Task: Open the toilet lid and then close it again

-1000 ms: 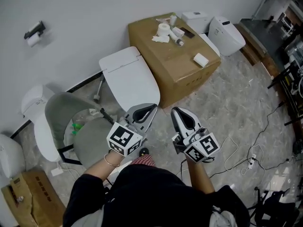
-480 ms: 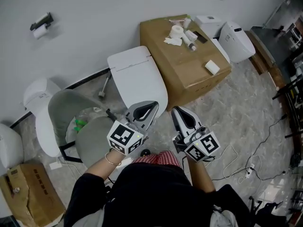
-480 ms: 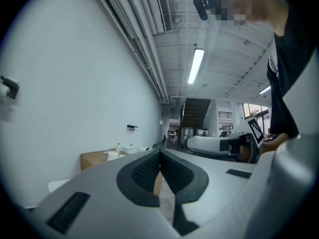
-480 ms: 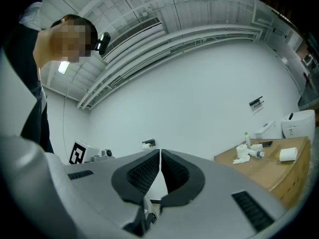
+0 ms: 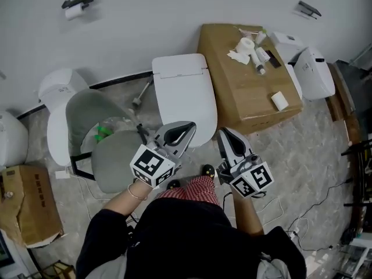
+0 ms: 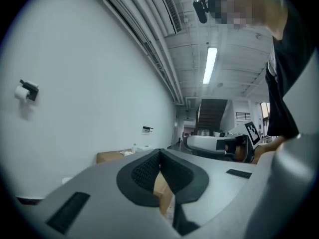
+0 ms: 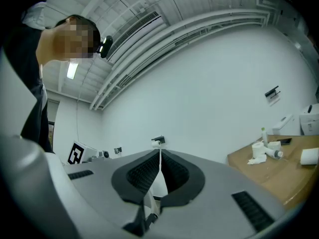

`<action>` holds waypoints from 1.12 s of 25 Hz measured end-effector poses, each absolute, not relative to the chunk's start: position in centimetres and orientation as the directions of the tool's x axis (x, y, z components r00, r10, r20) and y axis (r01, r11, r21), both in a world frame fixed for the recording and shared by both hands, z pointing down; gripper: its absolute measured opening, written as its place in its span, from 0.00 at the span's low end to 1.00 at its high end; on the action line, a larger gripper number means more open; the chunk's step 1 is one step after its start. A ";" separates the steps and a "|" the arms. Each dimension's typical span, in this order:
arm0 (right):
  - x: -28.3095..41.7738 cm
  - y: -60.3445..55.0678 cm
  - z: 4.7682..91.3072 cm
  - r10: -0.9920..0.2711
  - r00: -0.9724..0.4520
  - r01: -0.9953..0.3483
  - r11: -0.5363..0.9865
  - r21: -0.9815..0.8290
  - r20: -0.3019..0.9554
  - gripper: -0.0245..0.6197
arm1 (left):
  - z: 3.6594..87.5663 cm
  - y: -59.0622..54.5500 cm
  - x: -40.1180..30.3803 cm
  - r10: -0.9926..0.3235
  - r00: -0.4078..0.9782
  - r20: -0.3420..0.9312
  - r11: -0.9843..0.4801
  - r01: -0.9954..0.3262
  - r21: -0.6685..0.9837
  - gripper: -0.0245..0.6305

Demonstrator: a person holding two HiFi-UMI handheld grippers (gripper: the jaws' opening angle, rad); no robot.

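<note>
The left gripper (image 5: 185, 128) is pressed together: in its own view the two dark pads meet at the tips and nothing is between them. The right gripper (image 5: 224, 135) is also closed on nothing, its pads touching along a thin line. Both are held in front of the person's body, side by side and a little apart, pointing toward the wall.

Just ahead of them stands the task's toilet (image 5: 183, 95), white, with its back against the wall. Its lid (image 5: 185, 100) lies flat and closed. From the head view the tip of the left gripper overlaps the front edge of the lid, but I cannot tell if it touches it.

To the right of the toilet, just beside it, is a cardboard box (image 5: 244, 92) with a paper roll (image 5: 247, 44) and small bottles on top. To the left is a grey chair (image 5: 96, 141), and further left another white toilet (image 5: 55, 112).

The lid is probably stiff, smooth plastic, rather light but slippery for rubber pads. It should turn on a hinge at the wall side, so the best place to take it is the front rim, far from the hinge, with the jaws opened first and then pinched on the edge. Lowering needs care, because it may drop and slam.
</note>
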State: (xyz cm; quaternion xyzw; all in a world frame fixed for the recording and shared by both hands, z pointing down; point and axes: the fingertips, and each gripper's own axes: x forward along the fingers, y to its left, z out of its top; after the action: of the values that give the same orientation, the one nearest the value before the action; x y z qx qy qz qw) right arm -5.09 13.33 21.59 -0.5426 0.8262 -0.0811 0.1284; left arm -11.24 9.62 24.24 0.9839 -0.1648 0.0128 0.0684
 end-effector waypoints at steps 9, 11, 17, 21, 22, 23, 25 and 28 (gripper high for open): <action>-2.3 10.0 22.5 -0.877 -0.468 -0.836 0.479 -0.268 -0.109 0.07 | 23.9 7.2 -8.6 -0.426 0.903 0.053 -0.902 -0.428 0.052 0.04; -1.5 9.5 22.7 -0.870 -0.482 -0.824 0.491 -0.283 -0.106 0.07 | 24.3 6.9 -7.7 -0.429 0.901 0.060 -0.900 -0.432 0.052 0.04; 0.0 7.7 24.1 -0.860 -0.504 -0.821 0.505 -0.268 -0.076 0.07 | 25.7 4.8 -6.3 -0.462 0.883 0.081 -0.882 -0.467 0.061 0.04; 1.1 6.9 25.9 -0.865 -0.499 -0.820 0.491 -0.294 -0.051 0.07 | 27.4 4.3 -5.7 -0.472 0.876 0.102 -0.874 -0.480 0.075 0.04; 1.3 6.7 26.3 -0.864 -0.501 -0.819 0.491 -0.298 -0.048 0.07 | 27.9 4.2 -5.6 -0.474 0.873 0.114 -0.873 -0.483 0.070 0.04; 1.3 6.5 26.6 -0.863 -0.503 -0.816 0.493 -0.300 -0.049 0.07 | 28.3 4.0 -5.6 -0.477 0.870 0.128 -0.871 -0.487 0.062 0.04; 1.3 6.2 27.2 -0.859 -0.509 -0.811 0.499 -0.305 -0.051 0.07 | 29.1 3.7 -5.5 -0.485 0.861 0.151 -0.867 -0.497 0.050 0.04; 1.5 5.5 28.3 -0.853 -0.519 -0.805 0.505 -0.312 -0.041 0.07 | 29.9 3.2 -5.4 -0.497 0.856 0.143 -0.859 -0.509 0.059 0.04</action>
State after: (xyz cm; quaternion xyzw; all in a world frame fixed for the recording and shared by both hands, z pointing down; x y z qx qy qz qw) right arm 1.51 5.51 28.34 -0.4808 0.8622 -0.1280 0.0951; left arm -5.37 3.19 29.90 0.9621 -0.2614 0.0612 0.0474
